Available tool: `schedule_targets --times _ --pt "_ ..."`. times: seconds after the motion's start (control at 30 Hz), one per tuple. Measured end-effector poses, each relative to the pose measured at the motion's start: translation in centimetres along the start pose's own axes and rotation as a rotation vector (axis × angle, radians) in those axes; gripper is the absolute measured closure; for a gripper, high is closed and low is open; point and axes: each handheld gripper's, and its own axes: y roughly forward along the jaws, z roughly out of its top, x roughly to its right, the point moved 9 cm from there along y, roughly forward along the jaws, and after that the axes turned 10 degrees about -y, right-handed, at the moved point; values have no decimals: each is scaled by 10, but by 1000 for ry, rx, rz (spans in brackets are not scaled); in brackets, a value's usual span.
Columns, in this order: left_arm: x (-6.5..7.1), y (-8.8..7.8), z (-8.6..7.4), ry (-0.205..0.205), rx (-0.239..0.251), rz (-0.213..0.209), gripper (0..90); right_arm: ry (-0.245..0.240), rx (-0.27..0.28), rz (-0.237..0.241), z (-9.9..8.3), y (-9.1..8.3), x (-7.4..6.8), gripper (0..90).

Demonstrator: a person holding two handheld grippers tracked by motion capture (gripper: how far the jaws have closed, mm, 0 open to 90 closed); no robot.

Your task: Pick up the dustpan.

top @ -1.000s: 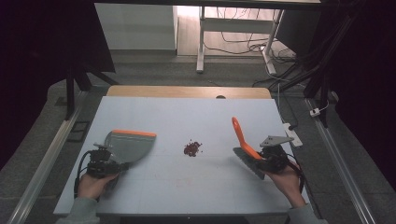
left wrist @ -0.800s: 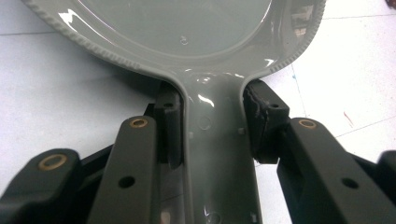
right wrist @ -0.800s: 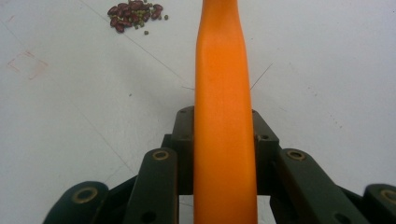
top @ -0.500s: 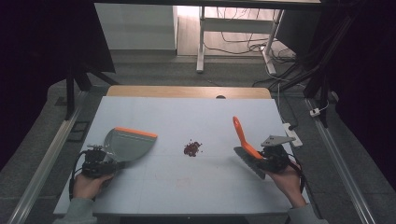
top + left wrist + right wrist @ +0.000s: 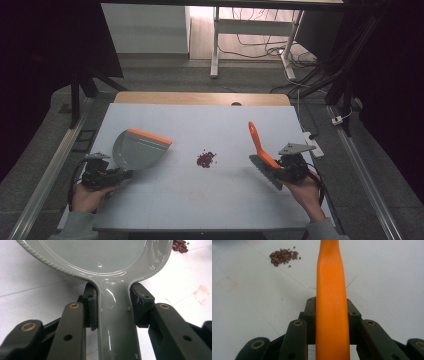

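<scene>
A grey dustpan (image 5: 137,147) with an orange front lip lies on the white table (image 5: 200,200) at the left. My left gripper (image 5: 116,175) is shut on its handle (image 5: 116,322), with the pads pressed on both sides. At the right, my right gripper (image 5: 274,167) is shut on the orange handle (image 5: 332,302) of a brush (image 5: 260,145). The brush's grey bristles (image 5: 264,172) lie near the table. A small pile of dark red beans (image 5: 205,159) sits between the two tools, apart from both. The beans (image 5: 180,246) also lie just past the dustpan's rim, and ahead-left of the brush handle as beans (image 5: 283,256).
A wooden strip (image 5: 200,98) borders the table's far edge. Metal rails (image 5: 55,165) run along both sides. A desk frame and cables (image 5: 250,45) stand on the floor beyond. Faint red marks (image 5: 201,292) stain the tabletop.
My left hand has shifted a little to the left with the dustpan in its grip. The right hand and the brush have not moved.
</scene>
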Motion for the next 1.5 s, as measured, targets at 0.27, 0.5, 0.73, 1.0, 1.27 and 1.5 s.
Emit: schedule_targets --times 0.27,0.5,0.73,1.0,1.27,1.5 --pt "6 -7 3 49 17 -39 613 54 17 -8 24 8 7 707" --pt "10 -10 3 78 17 -55 613 75 84 12 47 16 8 707" --pt "16 -13 3 119 20 -80 613 38 78 17 50 20 6 707" --pt "25 -13 1 177 -3 -109 613 19 71 29 51 25 4 707" --pt "36 -8 -5 234 -51 -136 612 12 65 35 50 28 2 707" --pt "50 -5 -9 312 -80 -126 613 9 62 38 50 29 1 707"
